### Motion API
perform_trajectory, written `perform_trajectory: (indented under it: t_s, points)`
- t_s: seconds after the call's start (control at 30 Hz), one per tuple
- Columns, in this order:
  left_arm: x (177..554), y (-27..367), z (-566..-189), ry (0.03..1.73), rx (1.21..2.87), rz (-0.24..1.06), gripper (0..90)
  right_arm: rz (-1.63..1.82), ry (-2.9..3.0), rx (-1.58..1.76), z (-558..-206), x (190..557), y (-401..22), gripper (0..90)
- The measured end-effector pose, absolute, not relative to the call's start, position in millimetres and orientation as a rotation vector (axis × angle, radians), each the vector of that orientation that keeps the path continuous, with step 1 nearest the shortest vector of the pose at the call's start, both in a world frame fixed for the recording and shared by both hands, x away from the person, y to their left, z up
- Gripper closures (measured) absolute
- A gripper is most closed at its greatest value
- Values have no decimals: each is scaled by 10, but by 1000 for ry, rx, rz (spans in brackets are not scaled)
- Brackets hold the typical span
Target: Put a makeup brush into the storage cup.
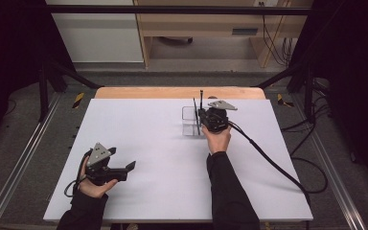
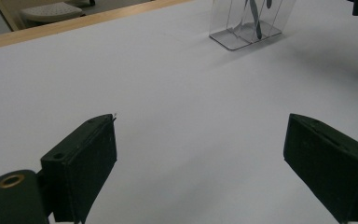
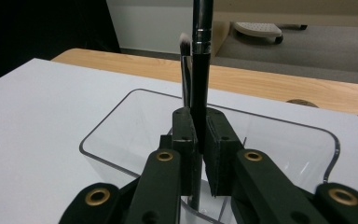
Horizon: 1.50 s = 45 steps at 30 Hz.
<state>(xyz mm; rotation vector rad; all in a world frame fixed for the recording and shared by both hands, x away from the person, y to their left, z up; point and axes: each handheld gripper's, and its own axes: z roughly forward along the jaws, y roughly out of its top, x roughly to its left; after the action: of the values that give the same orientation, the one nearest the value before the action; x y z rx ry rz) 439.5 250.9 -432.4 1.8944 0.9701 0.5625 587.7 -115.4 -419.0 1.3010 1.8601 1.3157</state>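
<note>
1. We see a white rectangular table (image 1: 172, 158) with a light wooden strip (image 1: 179, 92) along its far edge, standing on grey carpeted floor (image 1: 28, 139) between metal rails.
2. At about 1 o'clock from the table's middle stands a clear plastic open-topped organiser box (image 1: 189, 122).
3. Our right gripper (image 3: 199, 140) sits just over that box, its fingers pinched on a slim black-handled makeup brush (image 3: 200, 60) that stands upright, its lower end inside the box.
4. A second brush with a pale bristle tip (image 3: 184, 46) stands in the box just behind the held one.
5. Our left gripper (image 1: 124, 168) rests at 8 o'clock on the table, well apart from the box; its fingers (image 2: 86, 163) stand wide with only bare white surface between them.
6. Beyond the table, at 12 o'clock, we see a pale wooden desk (image 1: 196, 24) and a white panel (image 1: 96, 33); black curtains darken both sides.
</note>
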Motion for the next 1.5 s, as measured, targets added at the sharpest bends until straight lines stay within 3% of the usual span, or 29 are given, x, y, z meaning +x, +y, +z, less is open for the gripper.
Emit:
perform_trajectory:
  t_s: [0.47,0.8,1.27,1.5]
  points:
    - [4399,2507,-4329,971,1896,561,88,1302,1871,1324,-4279,5863,-1165,838]
    - [4402,2508,-4331,975,1896,562,89,1330,1860,1278,-4198,5725,-1228,749]
    - [4401,2519,-4305,979,1882,566,89,1399,1899,1171,-4005,5281,-1404,372]
    - [4404,2536,-4302,985,1881,568,88,1435,1921,1122,-3967,5076,-1524,253]
